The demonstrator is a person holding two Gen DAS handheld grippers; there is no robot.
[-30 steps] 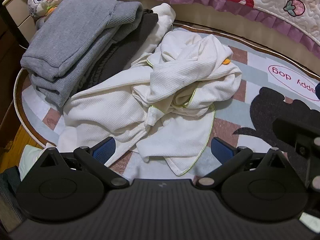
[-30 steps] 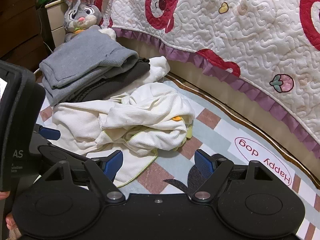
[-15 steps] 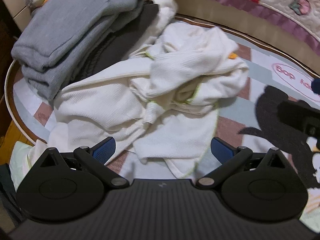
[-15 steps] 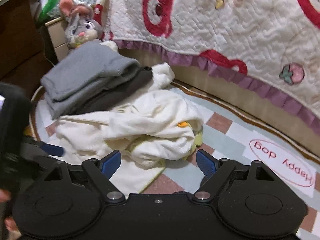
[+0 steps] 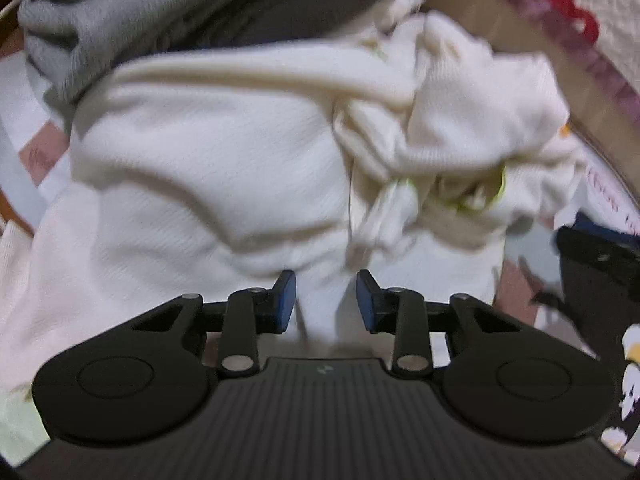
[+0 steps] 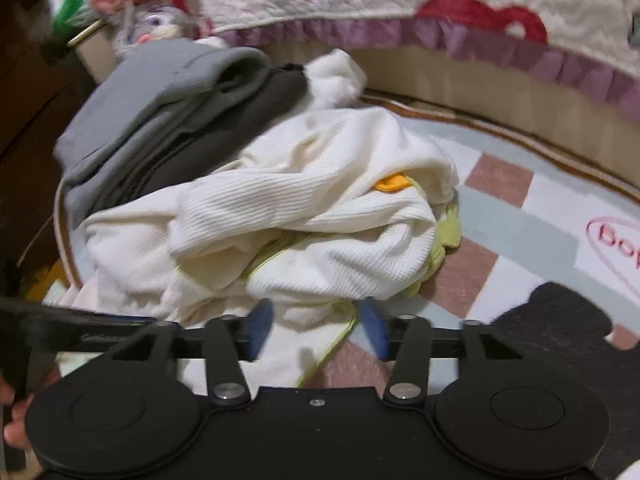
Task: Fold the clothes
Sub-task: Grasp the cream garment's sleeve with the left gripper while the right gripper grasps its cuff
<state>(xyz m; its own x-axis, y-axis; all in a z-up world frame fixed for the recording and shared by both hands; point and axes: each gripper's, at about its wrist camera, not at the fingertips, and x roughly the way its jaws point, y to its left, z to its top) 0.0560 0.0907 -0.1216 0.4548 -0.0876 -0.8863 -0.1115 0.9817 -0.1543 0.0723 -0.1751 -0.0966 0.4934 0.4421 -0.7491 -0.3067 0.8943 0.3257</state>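
A crumpled white ribbed garment [image 5: 224,160] with lime-green trim lies on the rug. It also fills the middle of the right wrist view [image 6: 312,216], where an orange patch shows. My left gripper [image 5: 326,300] is low over its near part. Its jaws are closing, with a raised fold of the white cloth between the blue pads [image 5: 285,300]; a thin gap remains on the right side. My right gripper [image 6: 316,328] is over the garment's green-trimmed near edge. Its jaws are closing but still wide, with the hem between them and no pad touching it.
Folded grey and dark clothes [image 6: 160,96] are stacked at the back left, touching the white garment. A plush rabbit [image 6: 148,20] sits behind them. A quilted bedspread with a purple frill [image 6: 460,32] hangs along the back. The checked rug [image 6: 516,224] stretches right. A hand [image 6: 12,420] shows lower left.
Both grippers have come down and closer to the white garment, which now fills the views. The left jaws have narrowed a lot around a fold; the right jaws have narrowed slightly.
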